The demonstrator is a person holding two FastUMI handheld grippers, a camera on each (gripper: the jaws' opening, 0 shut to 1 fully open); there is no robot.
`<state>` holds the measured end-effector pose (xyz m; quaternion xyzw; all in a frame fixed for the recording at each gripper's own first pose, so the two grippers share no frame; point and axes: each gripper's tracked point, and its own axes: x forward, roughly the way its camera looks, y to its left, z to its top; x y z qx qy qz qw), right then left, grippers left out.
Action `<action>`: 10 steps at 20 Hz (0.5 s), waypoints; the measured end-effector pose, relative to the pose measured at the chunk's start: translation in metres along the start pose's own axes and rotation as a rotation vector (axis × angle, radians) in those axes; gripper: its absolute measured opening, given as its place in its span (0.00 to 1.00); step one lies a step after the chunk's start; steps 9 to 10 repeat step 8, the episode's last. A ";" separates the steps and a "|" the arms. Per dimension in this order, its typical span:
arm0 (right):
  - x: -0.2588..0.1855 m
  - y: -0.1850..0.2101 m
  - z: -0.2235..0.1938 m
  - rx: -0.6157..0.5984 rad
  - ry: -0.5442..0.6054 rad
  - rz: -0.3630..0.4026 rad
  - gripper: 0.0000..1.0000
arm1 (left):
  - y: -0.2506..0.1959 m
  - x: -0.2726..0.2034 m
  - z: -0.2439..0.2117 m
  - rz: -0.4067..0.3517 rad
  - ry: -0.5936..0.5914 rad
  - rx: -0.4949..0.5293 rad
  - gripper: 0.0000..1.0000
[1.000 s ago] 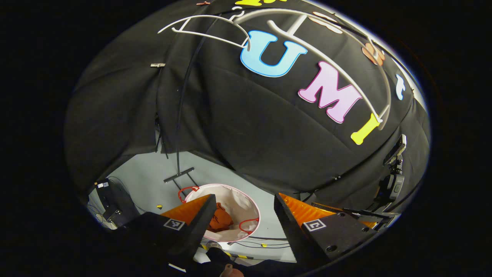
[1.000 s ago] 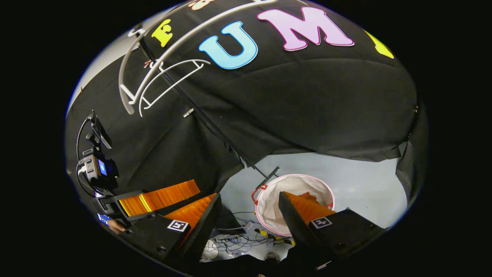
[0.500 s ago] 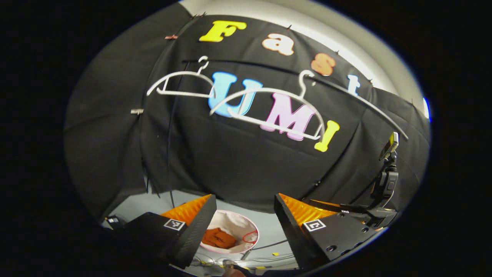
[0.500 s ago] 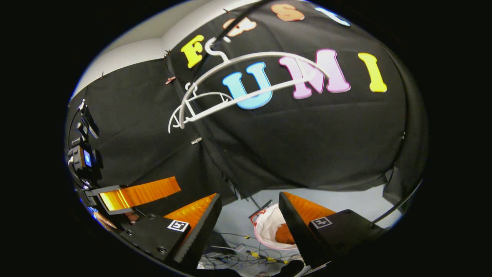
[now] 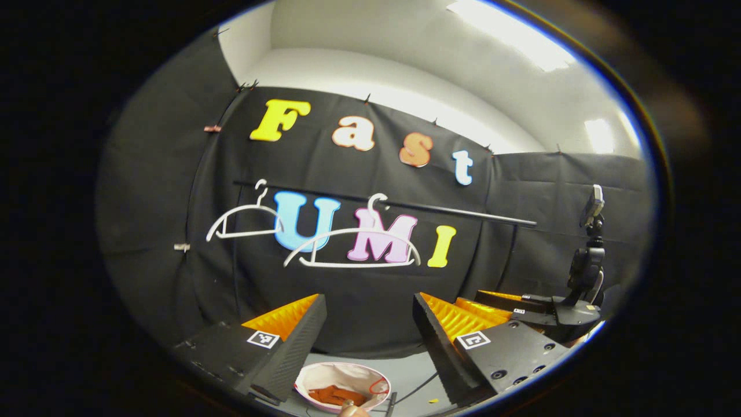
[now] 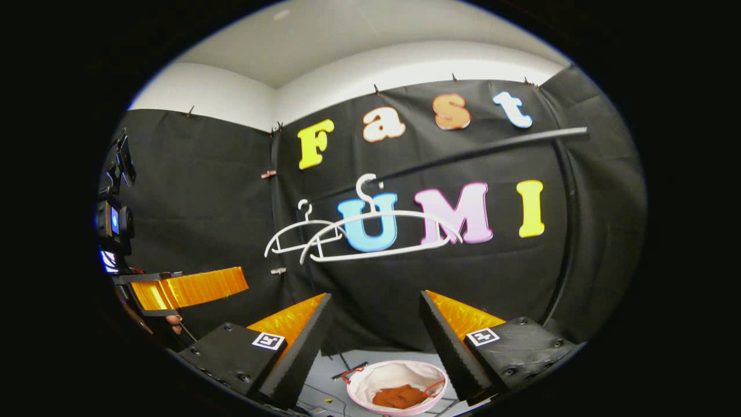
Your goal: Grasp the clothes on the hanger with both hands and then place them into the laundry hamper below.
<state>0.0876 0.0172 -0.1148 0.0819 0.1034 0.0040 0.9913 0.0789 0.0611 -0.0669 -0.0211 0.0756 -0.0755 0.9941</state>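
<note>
- My left gripper point(image 5: 369, 324) is empty, fingers spread wide; I hold it raised and level, well above the hamper point(image 5: 343, 388), because nothing is left in it to carry.
- My right gripper point(image 6: 375, 324) is the same: fingers apart, gripping nothing, also high over the hamper and pointed at the rail point(image 6: 463, 152).
- The clothes point(image 6: 405, 397) lie in a rust-coloured heap at the bottom of the hamper, which stands on the floor below the rail, so I judge the drop is done.
- The hamper sits almost straight under the hangers, which is why a release from up there lands inside its rim.
- Hangers: two, both white and bare, hooked side by side on the rail; the near hanger point(image 5: 353, 246) overlaps the far hanger point(image 5: 243, 220) in the right gripper view.
- Count otherwise: one rail, one hamper, one heap of clothes, two grippers.
- From the right gripper view my left gripper shows off to the left of the hangers, with a hand point(image 6: 172, 320) behind it.
</note>
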 end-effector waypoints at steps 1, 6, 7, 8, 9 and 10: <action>-0.009 0.001 0.012 -0.011 -0.033 -0.007 1.00 | -0.004 -0.006 0.007 -0.002 -0.022 0.020 0.92; -0.033 0.001 0.048 -0.010 -0.136 -0.027 1.00 | -0.025 -0.013 0.033 -0.032 -0.086 0.040 0.95; -0.033 -0.002 0.052 -0.013 -0.143 -0.031 1.00 | -0.025 -0.013 0.037 -0.027 -0.096 0.040 0.92; -0.035 -0.005 0.056 -0.024 -0.153 -0.034 1.00 | -0.025 -0.013 0.038 -0.017 -0.106 0.046 0.99; -0.035 -0.005 0.056 -0.024 -0.153 -0.034 1.00 | -0.025 -0.013 0.038 -0.017 -0.106 0.046 0.99; -0.035 -0.005 0.056 -0.024 -0.153 -0.034 1.00 | -0.025 -0.013 0.038 -0.017 -0.106 0.046 0.99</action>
